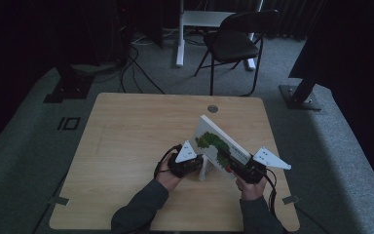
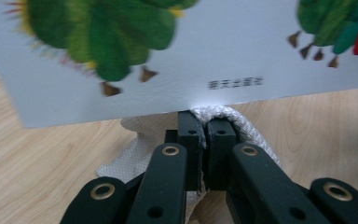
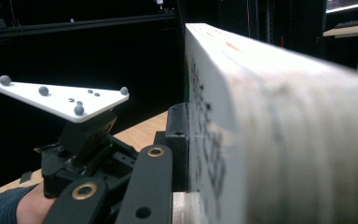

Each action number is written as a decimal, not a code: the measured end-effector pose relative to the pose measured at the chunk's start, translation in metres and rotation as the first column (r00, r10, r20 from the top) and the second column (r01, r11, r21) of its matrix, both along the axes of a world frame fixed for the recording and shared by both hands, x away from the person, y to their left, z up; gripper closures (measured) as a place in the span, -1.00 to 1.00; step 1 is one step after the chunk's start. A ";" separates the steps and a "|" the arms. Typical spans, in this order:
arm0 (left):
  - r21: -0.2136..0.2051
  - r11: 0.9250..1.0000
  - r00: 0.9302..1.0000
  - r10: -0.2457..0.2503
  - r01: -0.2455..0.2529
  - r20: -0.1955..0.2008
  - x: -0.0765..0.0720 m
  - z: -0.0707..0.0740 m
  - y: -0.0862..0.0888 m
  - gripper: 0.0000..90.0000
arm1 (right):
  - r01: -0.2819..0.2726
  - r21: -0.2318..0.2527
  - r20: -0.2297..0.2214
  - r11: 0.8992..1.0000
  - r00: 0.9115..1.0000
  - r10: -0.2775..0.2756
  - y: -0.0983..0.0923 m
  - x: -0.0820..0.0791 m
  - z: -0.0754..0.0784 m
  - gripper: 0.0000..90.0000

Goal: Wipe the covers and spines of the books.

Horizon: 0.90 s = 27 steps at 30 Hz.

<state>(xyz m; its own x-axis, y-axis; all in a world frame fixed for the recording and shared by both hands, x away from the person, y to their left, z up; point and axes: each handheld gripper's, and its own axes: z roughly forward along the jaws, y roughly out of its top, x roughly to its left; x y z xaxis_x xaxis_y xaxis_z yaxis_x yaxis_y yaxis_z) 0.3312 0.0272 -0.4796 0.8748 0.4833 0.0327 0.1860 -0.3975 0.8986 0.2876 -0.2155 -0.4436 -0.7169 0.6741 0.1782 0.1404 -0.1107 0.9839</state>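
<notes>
- Book (image 1: 219, 146) stands tilted on the table's (image 1: 126, 146) right half, lifted at its near edge by the right gripper (image 1: 233, 165), which is clamped on it
- Left gripper (image 2: 206, 135) is closed on a white cloth (image 2: 233, 121) under the cover
- Book looks stiff, fairly heavy, glossy and likely slippery; grip deep along the edge
- Cloth is soft, limp, light

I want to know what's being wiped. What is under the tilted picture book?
Under the raised book, the left tongs pinch a white cloth over the bare wooden table. The book's cover hides the cloth's far part.
</notes>
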 end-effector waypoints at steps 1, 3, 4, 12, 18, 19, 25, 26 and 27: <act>0.003 1.000 1.000 -0.008 0.008 -0.001 -0.001 0.000 -0.001 0.96 | 0.000 -0.001 0.001 1.000 1.000 0.000 0.000 0.000 0.000 0.73; 0.009 1.000 1.000 -0.018 0.018 0.002 -0.003 -0.001 -0.004 0.96 | 0.000 0.000 -0.002 1.000 1.000 0.000 0.001 0.001 0.000 0.73; 0.010 1.000 1.000 -0.023 0.023 0.002 -0.004 -0.002 -0.005 0.96 | 0.001 0.000 -0.002 1.000 1.000 -0.001 0.001 0.001 -0.001 0.73; 0.010 0.999 0.999 -0.050 0.050 0.003 -0.011 -0.003 -0.014 0.96 | 0.003 0.001 -0.004 1.000 1.000 -0.003 0.002 0.002 -0.001 0.73; 0.011 0.997 0.997 -0.077 0.077 0.007 -0.017 -0.004 -0.022 0.96 | 0.007 0.005 -0.003 1.000 1.000 -0.007 0.002 0.002 -0.001 0.73; 0.013 0.997 0.997 -0.082 0.081 0.008 -0.018 -0.004 -0.023 0.96 | 0.008 0.005 -0.004 1.000 1.000 -0.008 0.003 0.002 -0.001 0.73; 0.007 0.995 0.995 -0.103 0.103 0.009 -0.023 -0.004 -0.029 0.96 | 0.010 0.007 -0.003 1.000 1.000 -0.010 0.003 0.002 -0.001 0.73; 0.006 0.994 0.994 -0.107 0.106 0.010 -0.024 -0.004 -0.030 0.96 | 0.010 0.009 -0.003 1.000 1.000 -0.010 0.003 0.002 -0.001 0.73; 0.005 0.994 0.994 -0.111 0.111 0.010 -0.025 -0.005 -0.031 0.96 | 0.009 0.010 -0.002 1.000 1.000 -0.009 0.003 0.002 -0.001 0.73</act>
<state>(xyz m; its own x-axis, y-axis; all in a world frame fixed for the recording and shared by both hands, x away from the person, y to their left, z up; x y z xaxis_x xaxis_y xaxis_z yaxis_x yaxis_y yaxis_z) 0.3066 -0.0040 -0.4842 0.9226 0.3833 0.0434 0.1318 -0.4188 0.8985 0.2898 -0.2126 -0.4444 -0.7101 0.6790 0.1864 0.1415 -0.1217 0.9824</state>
